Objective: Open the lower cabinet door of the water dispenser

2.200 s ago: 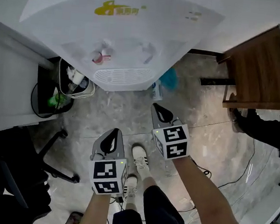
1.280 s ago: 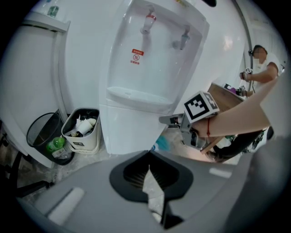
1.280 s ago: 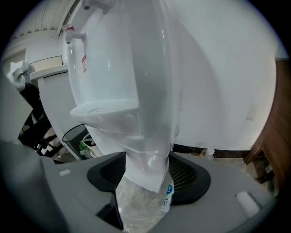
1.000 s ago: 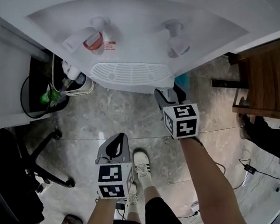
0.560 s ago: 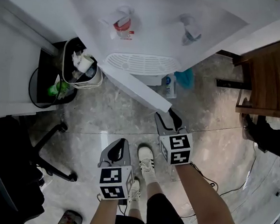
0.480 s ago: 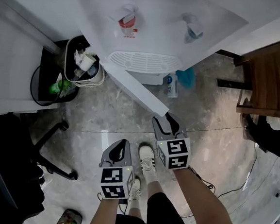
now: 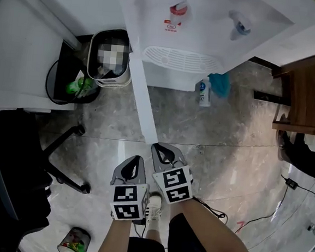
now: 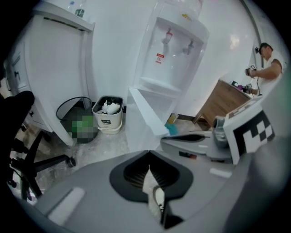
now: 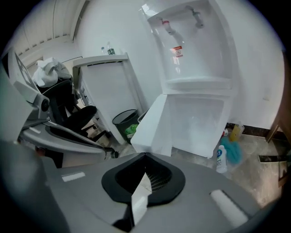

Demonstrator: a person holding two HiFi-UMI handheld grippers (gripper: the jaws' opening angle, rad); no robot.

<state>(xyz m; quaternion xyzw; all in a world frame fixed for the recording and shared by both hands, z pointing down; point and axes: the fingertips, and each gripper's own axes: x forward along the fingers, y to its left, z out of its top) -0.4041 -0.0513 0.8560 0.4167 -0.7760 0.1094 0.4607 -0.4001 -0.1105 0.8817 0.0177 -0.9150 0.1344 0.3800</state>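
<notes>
The white water dispenser (image 7: 204,28) stands at the top of the head view. Its lower cabinet door (image 7: 144,102) is swung wide open and shows edge-on as a white strip running toward me. In the right gripper view the door (image 9: 153,125) hangs left of the bare white cabinet inside (image 9: 200,123). My right gripper (image 7: 160,150) is shut on nothing, just short of the door's free edge. My left gripper (image 7: 134,163) is beside it on the left, shut and empty. The door (image 8: 148,111) shows in the left gripper view too.
A white waste bin (image 7: 111,58) and a black wire basket (image 7: 68,82) stand left of the dispenser. A black office chair (image 7: 12,159) fills the lower left. A white bottle (image 7: 205,93) and a teal cloth (image 7: 221,83) lie at the dispenser's foot. A wooden table (image 7: 308,92) is at right.
The cabinet door has swung open to the left. My right gripper has left the door's edge, shut its jaws and drawn back beside the left gripper.
</notes>
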